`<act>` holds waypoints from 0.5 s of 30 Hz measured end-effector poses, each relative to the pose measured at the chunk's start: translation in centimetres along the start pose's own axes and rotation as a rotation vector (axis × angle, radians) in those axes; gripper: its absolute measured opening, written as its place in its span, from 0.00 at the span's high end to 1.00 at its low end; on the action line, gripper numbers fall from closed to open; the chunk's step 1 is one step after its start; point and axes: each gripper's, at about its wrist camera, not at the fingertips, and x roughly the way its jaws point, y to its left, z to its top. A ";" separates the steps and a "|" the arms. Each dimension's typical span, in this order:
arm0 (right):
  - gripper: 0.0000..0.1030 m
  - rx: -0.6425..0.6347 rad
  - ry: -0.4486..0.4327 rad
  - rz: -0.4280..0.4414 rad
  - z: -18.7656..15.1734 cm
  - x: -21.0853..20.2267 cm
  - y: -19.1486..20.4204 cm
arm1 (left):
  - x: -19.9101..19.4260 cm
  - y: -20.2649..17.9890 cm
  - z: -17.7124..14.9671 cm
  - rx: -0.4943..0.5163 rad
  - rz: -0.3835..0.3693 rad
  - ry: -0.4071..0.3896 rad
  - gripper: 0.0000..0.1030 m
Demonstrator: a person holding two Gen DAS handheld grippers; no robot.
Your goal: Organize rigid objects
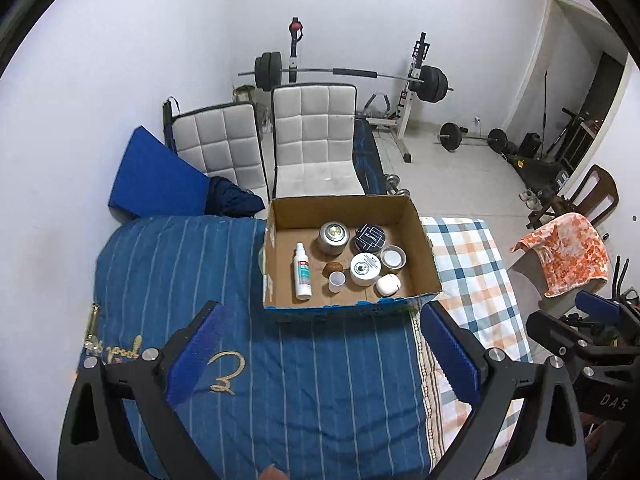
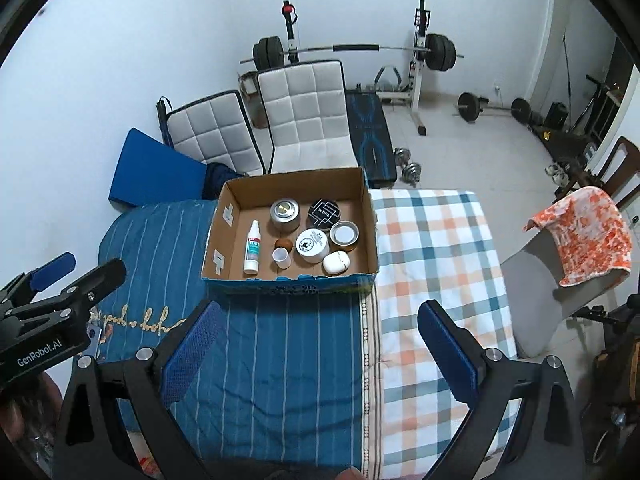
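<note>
An open cardboard box (image 1: 276, 216) (image 2: 370, 216) sits on the bed. Inside lie a white spray bottle (image 1: 303, 271) (image 2: 252, 251), a silver tin (image 1: 333, 236) (image 2: 284, 213), a dark round tin (image 1: 370, 237) (image 2: 324, 211), a white jar (image 1: 365, 268) (image 2: 312, 244), a small white cup (image 1: 337, 281) (image 2: 281, 258), a brown ball (image 1: 333, 267) (image 2: 283, 243), a lidded pot (image 1: 392, 258) (image 2: 344, 235) and a white earbud case (image 1: 387, 285) (image 2: 335, 262). My left gripper (image 1: 320, 360) is open and empty above the blue striped blanket (image 1: 280, 380), short of the box. My right gripper (image 2: 318, 352) is open and empty, also short of the box.
A checked blanket (image 1: 472, 280) (image 2: 432, 248) covers the bed's right side. Two white padded chairs (image 1: 316, 140) (image 2: 308, 116) stand behind the box, with a blue cushion (image 1: 156, 176) at left. A weight bench and barbells (image 2: 360, 50) fill the far floor. A chair with an orange towel (image 2: 584, 236) stands at right.
</note>
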 end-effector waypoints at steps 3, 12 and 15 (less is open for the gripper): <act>0.02 -0.011 0.004 0.005 -0.8 -1.3 0.2 | -1.8 -0.1 -0.4 0.002 -0.002 -0.016 0.03; 0.02 -0.008 0.018 -0.004 -1.9 -3.0 -0.1 | -3.5 -0.9 -1.4 0.011 -0.015 -0.023 0.03; 0.02 0.013 0.010 -0.016 -1.6 -2.7 -0.6 | -3.4 -1.2 -1.5 0.011 -0.010 -0.030 0.03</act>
